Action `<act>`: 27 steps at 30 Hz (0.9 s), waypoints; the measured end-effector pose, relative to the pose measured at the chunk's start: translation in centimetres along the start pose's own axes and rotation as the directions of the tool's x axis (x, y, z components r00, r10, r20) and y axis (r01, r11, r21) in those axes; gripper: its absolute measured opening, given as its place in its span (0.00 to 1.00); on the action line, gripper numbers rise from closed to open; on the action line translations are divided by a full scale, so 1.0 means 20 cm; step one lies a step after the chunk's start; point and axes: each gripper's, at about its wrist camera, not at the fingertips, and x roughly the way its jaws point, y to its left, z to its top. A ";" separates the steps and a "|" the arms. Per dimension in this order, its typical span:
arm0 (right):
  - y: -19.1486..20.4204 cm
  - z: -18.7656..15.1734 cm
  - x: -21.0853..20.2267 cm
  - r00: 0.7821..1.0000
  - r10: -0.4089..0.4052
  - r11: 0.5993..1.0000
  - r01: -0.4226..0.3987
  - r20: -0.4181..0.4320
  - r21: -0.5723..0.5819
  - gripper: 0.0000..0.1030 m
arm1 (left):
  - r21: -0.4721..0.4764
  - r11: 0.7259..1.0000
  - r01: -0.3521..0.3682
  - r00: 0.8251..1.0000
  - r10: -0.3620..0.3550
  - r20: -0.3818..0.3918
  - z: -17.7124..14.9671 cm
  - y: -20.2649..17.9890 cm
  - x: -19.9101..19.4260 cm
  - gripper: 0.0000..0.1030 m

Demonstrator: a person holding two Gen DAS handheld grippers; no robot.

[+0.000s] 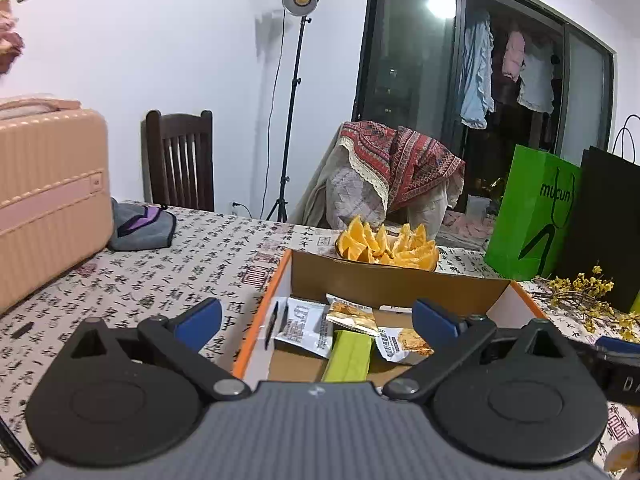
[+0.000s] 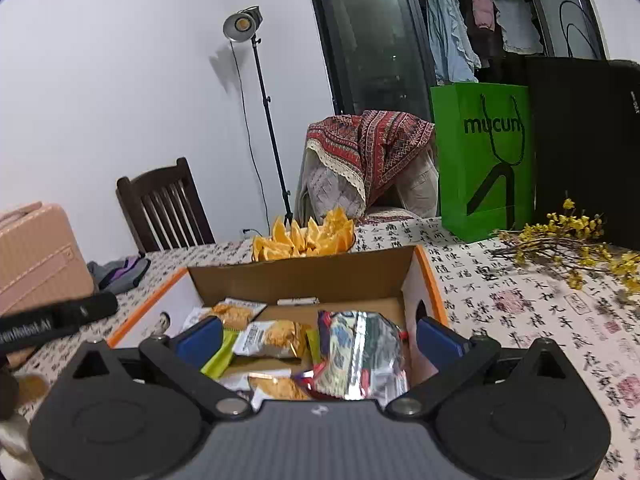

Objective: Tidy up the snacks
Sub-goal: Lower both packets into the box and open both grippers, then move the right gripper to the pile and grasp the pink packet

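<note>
Snacks are gathering in the open cardboard box with orange edges (image 2: 304, 276), which is sitting at the centre of both views on the calligraphy-print tablecloth (image 1: 168, 280). Inside it are lying small white-and-gold biscuit packets (image 2: 276, 336), a flat green bar wrapper (image 1: 350, 356) and a crinkled silver foil snack bag (image 2: 360, 356) toward the box's right side in the right wrist view.

Both tongs are standing wide and carrying nothing: the left gripper (image 1: 318, 318) is hovering at the box's near left corner, and the right gripper (image 2: 318, 340) is hanging directly over the contents, the foil bag showing between its blue pads (image 2: 200, 340) but not visibly touched.

Judging by this, the packing step is looking well along, possibly with a release just finishing. No loose snack is showing clearly on the cloth, though a pale yellowish thing at the lower right edge of the left view is too cut off to identify. Next, each gripper is needing to pull clear of the box walls and seek any remaining packet outside.
</note>
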 end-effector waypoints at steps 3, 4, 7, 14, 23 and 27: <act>0.01 -0.03 -0.05 1.000 -0.006 1.000 0.006 -0.021 -0.014 1.00 | 0.018 1.000 -0.011 1.000 0.011 0.001 -0.01 0.03 -0.06 1.00; 0.01 -0.05 -0.07 1.000 -0.010 1.000 0.009 -0.027 -0.019 1.00 | 0.022 1.000 -0.013 1.000 0.013 -0.001 -0.02 0.04 -0.09 1.00; 0.01 -0.09 -0.12 0.999 -0.017 1.000 0.016 -0.046 -0.027 1.00 | 0.034 0.999 -0.013 1.000 0.013 -0.007 -0.06 0.07 -0.15 1.00; 0.04 -0.21 -0.21 0.996 -0.018 0.999 0.014 -0.092 -0.038 1.00 | 0.066 0.998 0.005 0.999 -0.002 -0.051 -0.19 0.13 -0.25 1.00; 0.19 -0.36 -0.24 0.985 0.018 0.995 -0.034 -0.170 -0.092 1.00 | 0.077 0.997 0.001 0.995 0.007 -0.101 -0.32 0.25 -0.35 1.00; 0.27 -0.39 -0.21 0.980 0.032 0.993 -0.055 -0.197 -0.108 0.93 | 0.064 0.998 -0.015 0.993 0.023 -0.116 -0.36 0.33 -0.37 1.00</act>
